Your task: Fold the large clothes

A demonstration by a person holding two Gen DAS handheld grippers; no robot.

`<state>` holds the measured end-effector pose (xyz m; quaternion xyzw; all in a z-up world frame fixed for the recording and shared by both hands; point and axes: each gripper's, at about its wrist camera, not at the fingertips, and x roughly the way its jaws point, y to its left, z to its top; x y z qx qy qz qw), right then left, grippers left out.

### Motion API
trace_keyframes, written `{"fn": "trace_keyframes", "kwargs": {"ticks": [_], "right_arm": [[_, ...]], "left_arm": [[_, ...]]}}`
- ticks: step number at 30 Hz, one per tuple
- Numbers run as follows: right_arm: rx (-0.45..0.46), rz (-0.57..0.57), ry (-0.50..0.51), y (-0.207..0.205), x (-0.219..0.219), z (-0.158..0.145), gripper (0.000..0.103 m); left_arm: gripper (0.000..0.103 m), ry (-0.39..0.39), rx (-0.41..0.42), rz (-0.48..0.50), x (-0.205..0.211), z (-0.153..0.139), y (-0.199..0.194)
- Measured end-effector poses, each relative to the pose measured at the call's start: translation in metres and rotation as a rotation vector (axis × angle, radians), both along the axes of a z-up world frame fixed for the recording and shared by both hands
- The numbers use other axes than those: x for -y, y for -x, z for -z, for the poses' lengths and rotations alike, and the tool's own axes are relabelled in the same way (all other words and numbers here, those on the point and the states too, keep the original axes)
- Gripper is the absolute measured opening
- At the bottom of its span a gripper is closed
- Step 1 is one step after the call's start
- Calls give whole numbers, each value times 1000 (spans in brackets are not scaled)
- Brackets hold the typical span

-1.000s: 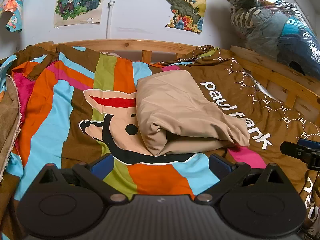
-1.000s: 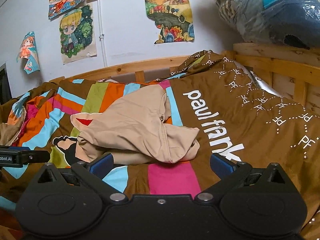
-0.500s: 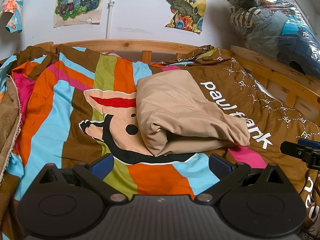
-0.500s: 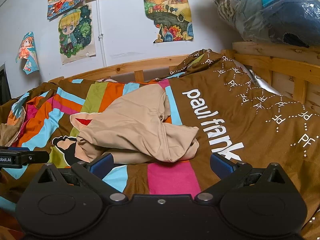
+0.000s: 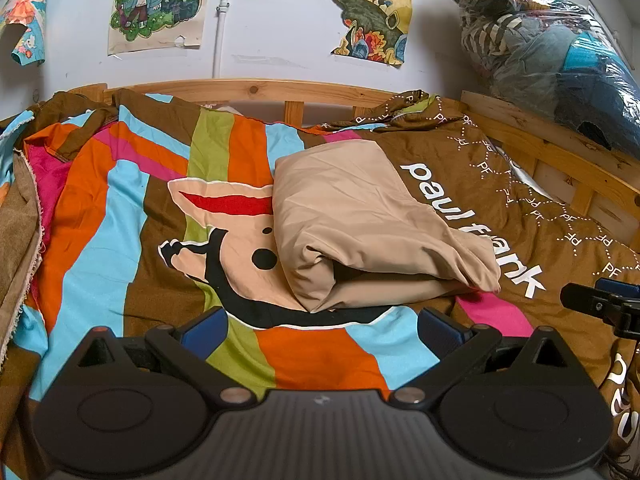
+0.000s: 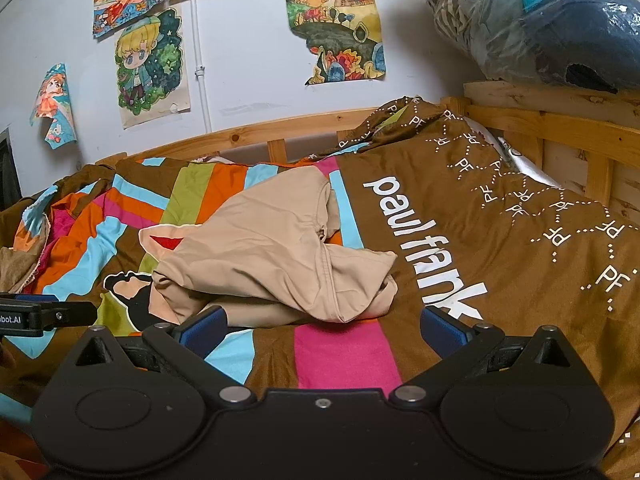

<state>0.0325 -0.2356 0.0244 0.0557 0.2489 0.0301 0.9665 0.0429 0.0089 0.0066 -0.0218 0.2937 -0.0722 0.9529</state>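
A tan garment (image 5: 360,224) lies folded in a thick bundle in the middle of the bed; in the right wrist view it (image 6: 276,256) shows a seam and a rumpled near end. My left gripper (image 5: 320,328) is open and empty, just short of the bundle's near edge. My right gripper (image 6: 324,330) is open and empty, its left finger close to the bundle's near edge. Each gripper shows at the edge of the other's view: the right one (image 5: 600,304) and the left one (image 6: 40,316).
The bed is covered by a striped "paul frank" duvet (image 5: 120,208) inside a wooden frame (image 5: 256,90). A plastic bag of clothes (image 5: 560,52) sits on the right rail. Posters (image 6: 148,64) hang on the white wall. A brown cloth (image 5: 16,232) lies at the left edge.
Almost nothing has moved. The right wrist view has shifted very slightly. Both grippers stay open and the tan bundle lies as before.
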Motion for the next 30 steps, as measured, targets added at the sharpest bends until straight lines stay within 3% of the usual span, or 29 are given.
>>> {"fn": "trace_keyframes", "kwargs": {"ticks": [30], "right_arm": [[-4,3,-4,-1,1,2,102]], "left_arm": [[102,1,-2,1,0,1,1]]}}
